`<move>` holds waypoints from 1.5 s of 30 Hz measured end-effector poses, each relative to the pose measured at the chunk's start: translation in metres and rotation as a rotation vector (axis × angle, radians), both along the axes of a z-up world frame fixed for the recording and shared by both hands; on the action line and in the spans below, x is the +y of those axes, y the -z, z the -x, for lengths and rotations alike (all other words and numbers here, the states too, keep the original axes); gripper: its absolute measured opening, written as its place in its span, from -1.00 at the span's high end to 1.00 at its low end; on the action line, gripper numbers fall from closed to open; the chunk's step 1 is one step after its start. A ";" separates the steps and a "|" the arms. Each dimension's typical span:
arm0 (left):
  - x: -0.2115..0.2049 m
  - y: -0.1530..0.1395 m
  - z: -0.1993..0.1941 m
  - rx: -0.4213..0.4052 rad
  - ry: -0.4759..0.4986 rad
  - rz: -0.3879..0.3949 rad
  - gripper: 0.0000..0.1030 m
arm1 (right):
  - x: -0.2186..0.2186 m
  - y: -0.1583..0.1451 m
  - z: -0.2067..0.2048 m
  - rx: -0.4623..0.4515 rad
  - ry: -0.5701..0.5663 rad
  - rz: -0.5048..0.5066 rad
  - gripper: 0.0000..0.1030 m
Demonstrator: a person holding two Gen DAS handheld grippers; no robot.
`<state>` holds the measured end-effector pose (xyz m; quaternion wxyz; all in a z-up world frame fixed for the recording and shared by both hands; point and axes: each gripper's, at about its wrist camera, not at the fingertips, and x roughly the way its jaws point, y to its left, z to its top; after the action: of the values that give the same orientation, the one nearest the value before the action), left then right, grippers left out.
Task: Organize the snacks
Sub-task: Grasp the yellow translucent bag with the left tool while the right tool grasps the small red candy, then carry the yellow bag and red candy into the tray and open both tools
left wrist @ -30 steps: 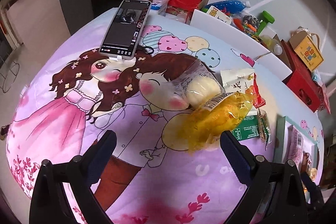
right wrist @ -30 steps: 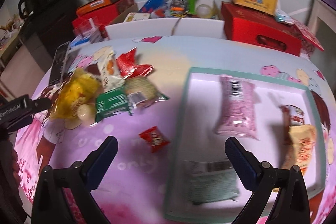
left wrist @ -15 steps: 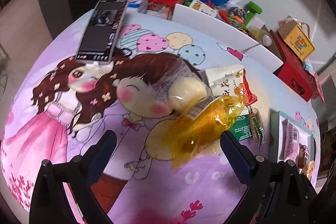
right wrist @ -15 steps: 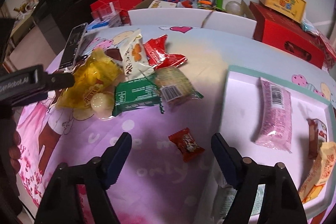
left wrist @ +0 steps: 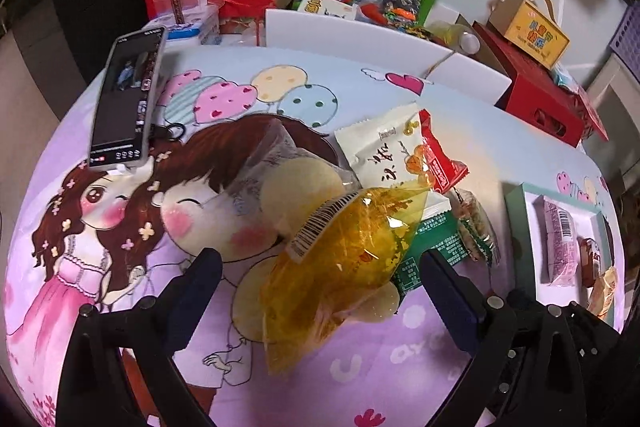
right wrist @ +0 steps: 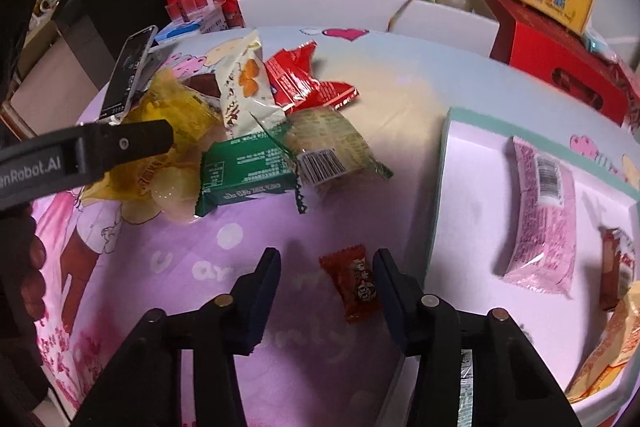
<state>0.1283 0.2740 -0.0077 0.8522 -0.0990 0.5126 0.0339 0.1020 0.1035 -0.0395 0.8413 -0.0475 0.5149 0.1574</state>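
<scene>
The table wears a purple cloth [left wrist: 360,379] with a cartoon girl and boy on it. A pile of snacks lies near the middle of the table.

The left gripper [left wrist: 320,291] has its 2 dark blue fingers wide apart. Between them lies a see-through yellow bag [left wrist: 344,267] with a white barcode sticker, crinkly and shiny. The fingers are not touching it. Under the yellow bag is a clear bag with pale round cakes [left wrist: 300,187]. Beside it lie a white packet [left wrist: 384,155] with black writing, a red packet [left wrist: 440,159] and a green packet [left wrist: 436,243].

The right gripper [right wrist: 326,287] is low over the cloth near the front edge of the table, with its fingers apart. A small red candy [right wrist: 356,283] with a twisted wrapper lies flat between them, close to the right finger. I cannot tell if the finger touches it.

A white tray [right wrist: 460,211] with a green rim sits on the right side of the table. In it lie a long pink packet [right wrist: 540,211] with a barcode, a small brown and red packet [right wrist: 616,267] and an orange and cream packet [right wrist: 608,351].

A phone [left wrist: 128,95] with its screen on lies near the back left corner of the table.
</scene>
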 end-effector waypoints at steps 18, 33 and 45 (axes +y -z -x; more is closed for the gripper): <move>-0.001 0.006 -0.002 0.008 -0.020 0.019 -0.34 | 0.000 0.010 0.006 0.046 -0.024 0.016 0.40; -0.001 -0.010 0.004 -0.028 -0.031 0.005 0.01 | -0.004 -0.006 0.009 0.017 -0.013 0.013 0.57; 0.000 -0.032 0.015 -0.078 -0.053 -0.011 0.01 | -0.014 -0.022 0.014 -0.020 0.000 -0.025 0.60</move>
<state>0.1130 0.2737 0.0245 0.8710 -0.1092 0.4758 0.0553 0.0883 0.0900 -0.0176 0.8469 -0.0387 0.5045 0.1635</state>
